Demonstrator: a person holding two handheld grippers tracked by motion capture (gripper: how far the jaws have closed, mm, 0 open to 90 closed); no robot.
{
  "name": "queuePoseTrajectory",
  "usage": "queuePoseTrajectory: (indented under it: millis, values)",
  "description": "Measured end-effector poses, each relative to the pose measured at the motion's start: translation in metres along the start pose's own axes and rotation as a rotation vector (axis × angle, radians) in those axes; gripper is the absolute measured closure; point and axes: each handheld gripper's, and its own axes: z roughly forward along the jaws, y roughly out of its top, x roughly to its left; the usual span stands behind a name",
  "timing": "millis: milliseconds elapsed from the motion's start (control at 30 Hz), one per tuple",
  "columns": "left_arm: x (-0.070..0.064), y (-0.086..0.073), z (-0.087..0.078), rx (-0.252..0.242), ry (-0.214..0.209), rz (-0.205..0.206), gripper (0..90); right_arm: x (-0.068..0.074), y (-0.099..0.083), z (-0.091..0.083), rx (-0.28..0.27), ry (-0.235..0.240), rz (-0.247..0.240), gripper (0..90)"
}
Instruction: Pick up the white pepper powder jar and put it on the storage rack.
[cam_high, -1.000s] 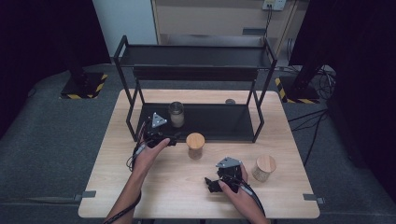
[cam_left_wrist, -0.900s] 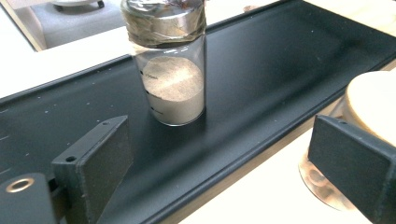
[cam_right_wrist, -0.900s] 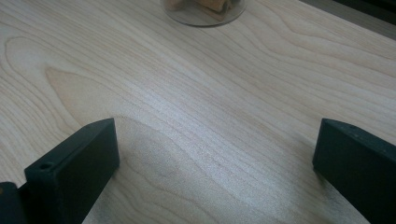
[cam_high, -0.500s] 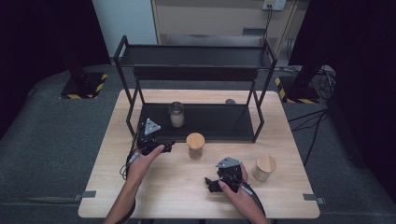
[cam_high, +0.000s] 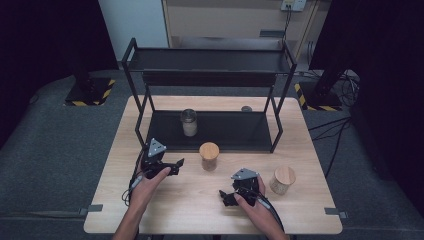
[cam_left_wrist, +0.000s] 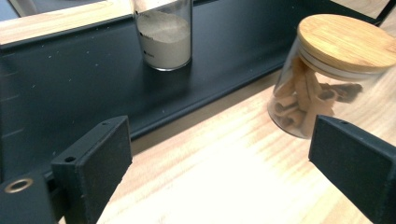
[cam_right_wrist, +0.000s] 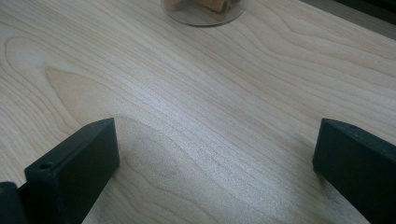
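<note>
My left gripper (cam_high: 176, 165) sat over the table (cam_high: 115, 170) in front of the black rack (cam_high: 210, 131), its jaws spread wide and holding nothing. In its own view (cam_left_wrist: 224, 154) the jaws framed bare wood, with the cork-lid jar (cam_left_wrist: 322, 84) just ahead of the far jaw, not between them. That jar (cam_high: 209, 156) stood upright on the table just before the rack's lower shelf, between my two grippers. Behind it, on the shelf, stood the powder jar (cam_high: 188, 122), also seen in the left gripper view (cam_left_wrist: 164, 32). My right gripper (cam_high: 225, 196) lay low near the table's front edge, jaws wide apart and empty (cam_right_wrist: 215, 158), pointing toward the cork-lid jar's base (cam_right_wrist: 203, 10). A second lidded jar (cam_high: 282, 180) stood just beside my right hand (cam_high: 257, 212).
</note>
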Motion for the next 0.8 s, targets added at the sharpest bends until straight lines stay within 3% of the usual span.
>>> queuePoseTrajectory:
  millis: [433,700,800]
  values:
    - [-0.004,-0.014,-0.037,0.040,0.021,-0.021,4.8,0.000,0.000,0.000,0.001,0.001,0.001,0.4]
    - [-0.007,-0.031,-0.049,0.083,0.057,-0.012,4.2,0.000,0.000,0.000,0.001,0.002,0.001,0.4]
    - [-0.009,-0.040,-0.049,0.108,0.056,-0.027,4.2,0.000,0.000,0.000,0.001,0.002,0.000,0.4]
